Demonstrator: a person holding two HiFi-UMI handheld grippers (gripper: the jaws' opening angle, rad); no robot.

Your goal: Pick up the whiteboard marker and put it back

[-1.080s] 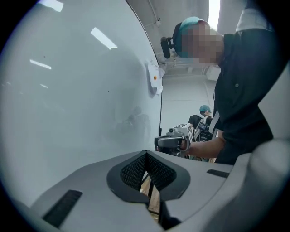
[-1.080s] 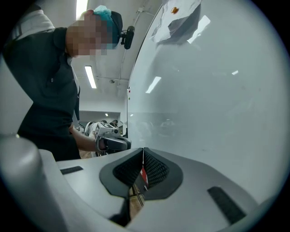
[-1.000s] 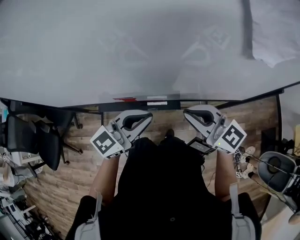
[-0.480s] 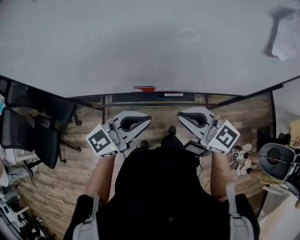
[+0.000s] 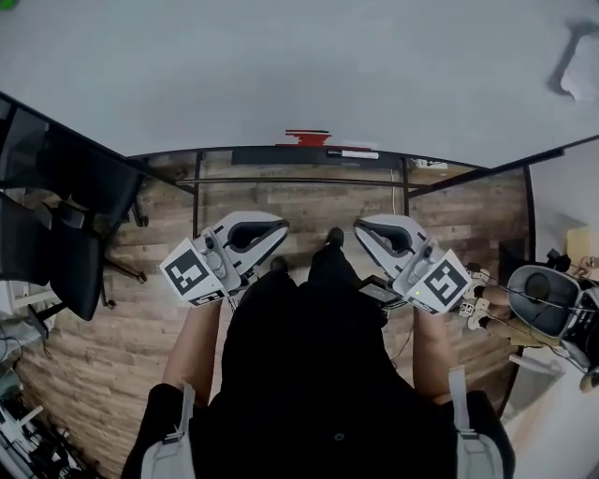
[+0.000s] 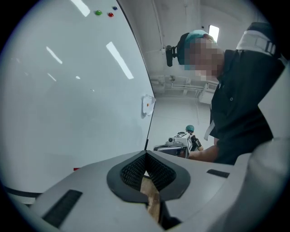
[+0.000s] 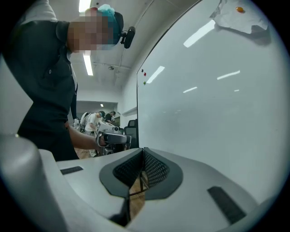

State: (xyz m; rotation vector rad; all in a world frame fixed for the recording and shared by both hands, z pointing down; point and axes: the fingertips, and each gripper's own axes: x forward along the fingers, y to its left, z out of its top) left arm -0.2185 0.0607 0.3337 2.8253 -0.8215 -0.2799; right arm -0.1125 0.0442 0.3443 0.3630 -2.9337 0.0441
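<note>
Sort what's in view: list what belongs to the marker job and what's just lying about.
Job: whiteboard; tray; likely marker on it; left gripper and right gripper, both shut and empty.
Lying about: cloth on the board; office chairs; magnets.

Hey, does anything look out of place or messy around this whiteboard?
Only one thing: a crumpled white sheet hangs askew near the whiteboard's right edge, held by an orange magnet. The marker lies flat on the tray. Nothing looks spilled or broken.
</note>
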